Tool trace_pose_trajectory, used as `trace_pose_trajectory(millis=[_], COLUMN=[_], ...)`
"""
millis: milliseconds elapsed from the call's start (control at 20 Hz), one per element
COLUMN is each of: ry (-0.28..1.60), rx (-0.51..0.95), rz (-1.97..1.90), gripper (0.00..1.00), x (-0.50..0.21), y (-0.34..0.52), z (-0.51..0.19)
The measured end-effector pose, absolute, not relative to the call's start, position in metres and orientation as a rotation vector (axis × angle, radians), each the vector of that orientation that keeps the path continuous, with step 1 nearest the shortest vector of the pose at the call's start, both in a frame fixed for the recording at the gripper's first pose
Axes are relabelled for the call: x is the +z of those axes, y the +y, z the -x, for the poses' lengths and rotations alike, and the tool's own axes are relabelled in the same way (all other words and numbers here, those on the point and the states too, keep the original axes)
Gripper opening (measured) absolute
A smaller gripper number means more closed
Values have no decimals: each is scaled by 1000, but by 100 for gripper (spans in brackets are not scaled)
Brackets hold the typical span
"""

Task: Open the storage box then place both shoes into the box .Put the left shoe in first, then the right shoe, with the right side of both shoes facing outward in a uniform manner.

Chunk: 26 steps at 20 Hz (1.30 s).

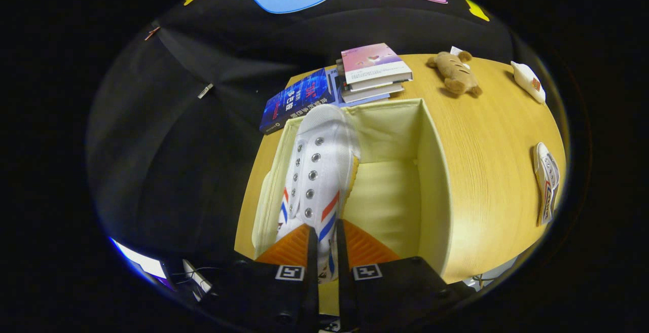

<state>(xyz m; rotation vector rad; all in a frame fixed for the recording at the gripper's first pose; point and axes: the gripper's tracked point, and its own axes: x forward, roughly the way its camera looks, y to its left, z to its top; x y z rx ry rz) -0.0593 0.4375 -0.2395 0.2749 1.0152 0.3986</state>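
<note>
A pale yellow fabric storage box (431,171) stands open on the wooden table (487,135). My gripper (324,239) is shut on a white canvas shoe (317,165) with red and blue stripes, both fingers pressing its heel collar. The shoe hangs over the box's left half, toe pointing away from me toward the box's far wall. Whether it touches the box floor is hidden. The second white shoe (547,181) lies on the table to the right of the box, well beyond my fingers.
Behind the box lie a blue book (296,100) and a stack of books (375,72). A brown plush toy (455,72) and a small white object (528,81) rest on the table's far right. The table's left edge runs beside the box.
</note>
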Motion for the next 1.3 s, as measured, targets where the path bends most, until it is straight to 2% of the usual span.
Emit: trace_pose_trajectory(millis=[50,200,500,750,1000,1300], ry=[1009,964,770,665,683,803], rx=[433,508,526,449,289,192], rz=[-282,-263,-117,-63,45,87], gripper=[35,100,99,99,99,99], x=[-236,-218,-171,-150,-185,-251], y=[445,457,378,255,93,-41], z=[65,68,63,57,43,47])
